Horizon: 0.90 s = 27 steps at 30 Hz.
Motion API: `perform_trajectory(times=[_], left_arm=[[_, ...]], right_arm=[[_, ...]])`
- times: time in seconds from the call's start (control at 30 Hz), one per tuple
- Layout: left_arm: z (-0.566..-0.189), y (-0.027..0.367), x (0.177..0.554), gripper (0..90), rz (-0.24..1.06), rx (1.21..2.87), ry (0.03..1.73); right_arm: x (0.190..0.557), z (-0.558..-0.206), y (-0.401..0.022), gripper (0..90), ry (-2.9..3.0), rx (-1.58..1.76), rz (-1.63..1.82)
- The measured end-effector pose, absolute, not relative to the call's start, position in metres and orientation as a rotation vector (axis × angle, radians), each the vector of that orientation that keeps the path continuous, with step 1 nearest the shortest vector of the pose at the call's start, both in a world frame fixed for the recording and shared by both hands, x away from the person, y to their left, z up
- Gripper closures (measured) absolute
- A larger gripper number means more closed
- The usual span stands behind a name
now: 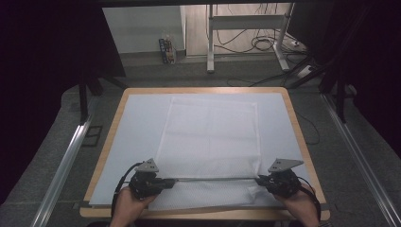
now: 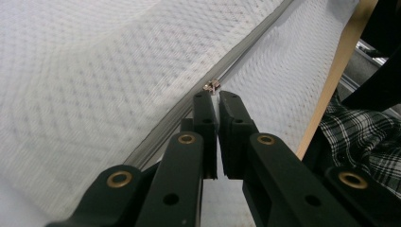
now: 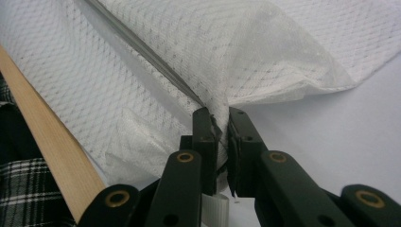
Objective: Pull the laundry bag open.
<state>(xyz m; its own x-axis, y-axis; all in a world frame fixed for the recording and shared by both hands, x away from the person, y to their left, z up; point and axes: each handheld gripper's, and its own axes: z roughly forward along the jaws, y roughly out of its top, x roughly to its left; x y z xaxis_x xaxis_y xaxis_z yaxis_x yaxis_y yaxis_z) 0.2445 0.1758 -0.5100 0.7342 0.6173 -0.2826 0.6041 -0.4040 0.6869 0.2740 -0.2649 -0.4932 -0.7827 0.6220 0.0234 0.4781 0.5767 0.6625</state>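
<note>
Now the white mesh bag (image 1: 208, 137) lies flat on the table (image 1: 293, 118), its zipper (image 1: 215, 179) running left to right near the person's edge. The left gripper (image 1: 165, 182) is pinched on the zipper's left end by the small metal pull (image 2: 212, 86); the right gripper (image 1: 260, 180) clamps the right end, mesh bunched beside it. Any pull, I'd judge, runs along that line.

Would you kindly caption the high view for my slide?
Left gripper and right gripper pinch a white mesh bag along its zip.
</note>
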Motion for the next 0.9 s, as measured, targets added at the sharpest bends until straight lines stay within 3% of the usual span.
perform_trajectory(times=[0.9], left_arm=[[-0.512, 0.205, 0.235, 87.2, 0.059, 2.092, 1.004]], right_arm=[[0.275, -0.494, -0.266, 82.3, 2.598, 0.922, 0.992]])
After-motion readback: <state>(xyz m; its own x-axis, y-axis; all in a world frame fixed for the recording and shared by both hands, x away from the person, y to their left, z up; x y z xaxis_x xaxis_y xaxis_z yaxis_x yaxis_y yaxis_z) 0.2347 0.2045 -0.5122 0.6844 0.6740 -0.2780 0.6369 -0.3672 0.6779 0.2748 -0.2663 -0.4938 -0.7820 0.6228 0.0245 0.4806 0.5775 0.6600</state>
